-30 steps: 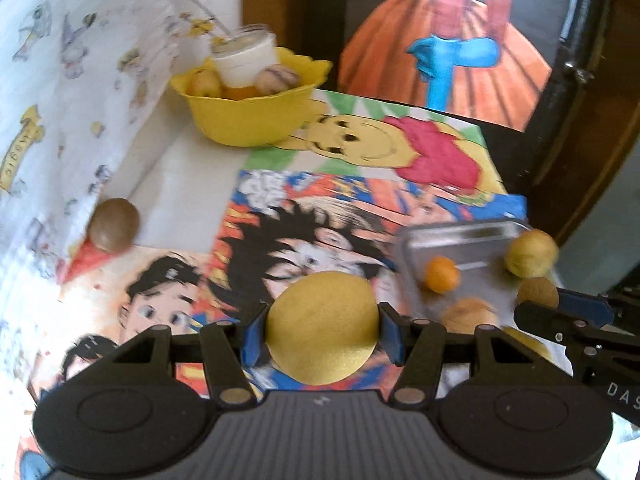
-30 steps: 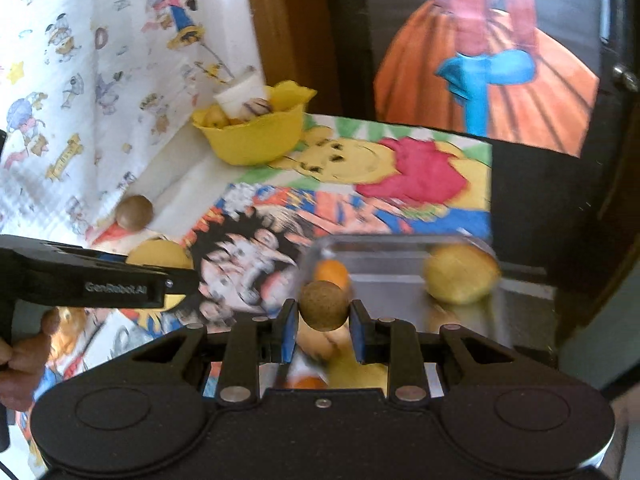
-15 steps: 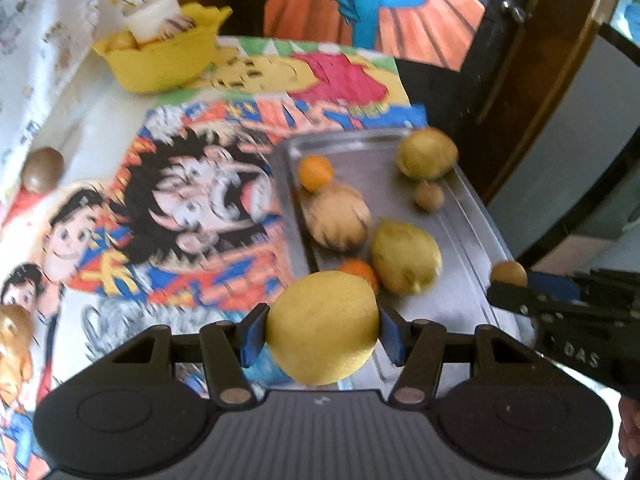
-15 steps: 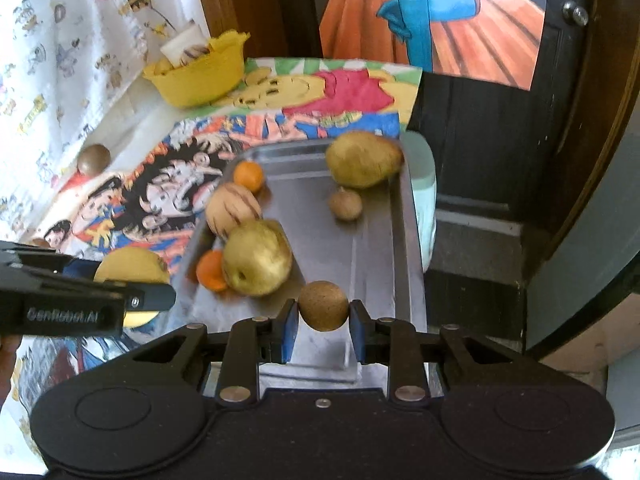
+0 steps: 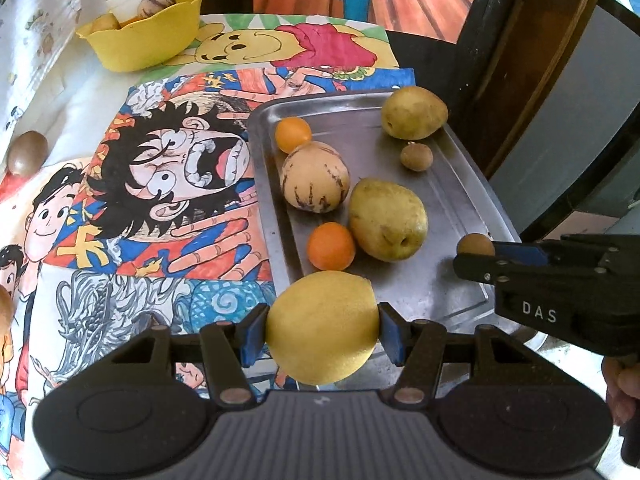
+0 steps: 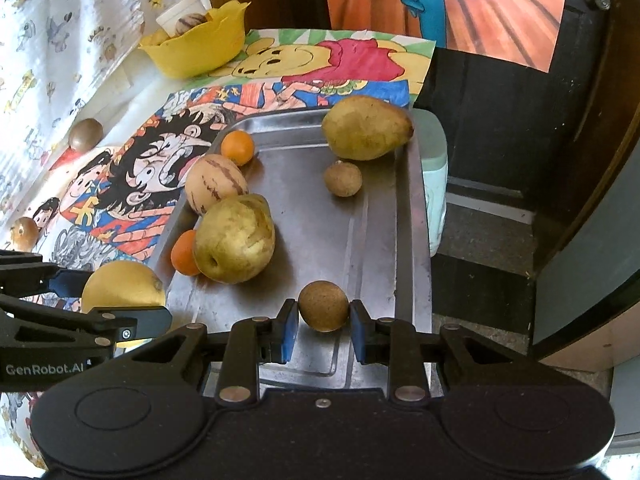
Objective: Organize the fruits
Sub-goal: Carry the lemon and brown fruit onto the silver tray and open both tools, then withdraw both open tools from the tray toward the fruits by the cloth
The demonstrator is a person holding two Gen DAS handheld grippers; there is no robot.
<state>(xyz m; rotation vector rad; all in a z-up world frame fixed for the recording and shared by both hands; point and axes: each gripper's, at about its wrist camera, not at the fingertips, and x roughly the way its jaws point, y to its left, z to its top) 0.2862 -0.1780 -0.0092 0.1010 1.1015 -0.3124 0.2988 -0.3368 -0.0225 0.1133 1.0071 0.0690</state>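
In my left hand-held gripper (image 5: 322,334) I have a big round yellow fruit (image 5: 322,328), its blue pads (image 5: 251,334) pressed against both sides of it, and I hold it over the near left corner of the steel tray (image 5: 460,184), partly above the tray rim and partly above the cartoon mat (image 5: 160,184); my right hand-held gripper (image 6: 323,330) is closed down to a narrow gap on a small brown round fruit (image 6: 323,306) that I hold above the near end of the tray, toward its right side. On the tray I see a large yellow-green pear (image 6: 234,240) with an orange (image 6: 184,254) touching its left side, a cream striped melon-like fruit (image 6: 216,188) just behind the pear and touching it, and a second small orange (image 6: 237,147) near the far left corner, just beside the striped fruit. A second pear (image 6: 366,127) lies at the far right rim, with another small brown fruit (image 6: 343,179) just in front of it, apart from the rest. Farther out on the counter (image 5: 80,92) a yellow bowl (image 5: 148,36) sits at the back of the mat holding a striped fruit and a white cup, and a brown round fruit (image 5: 27,153) lies by the left wall covering, well apart from the tray
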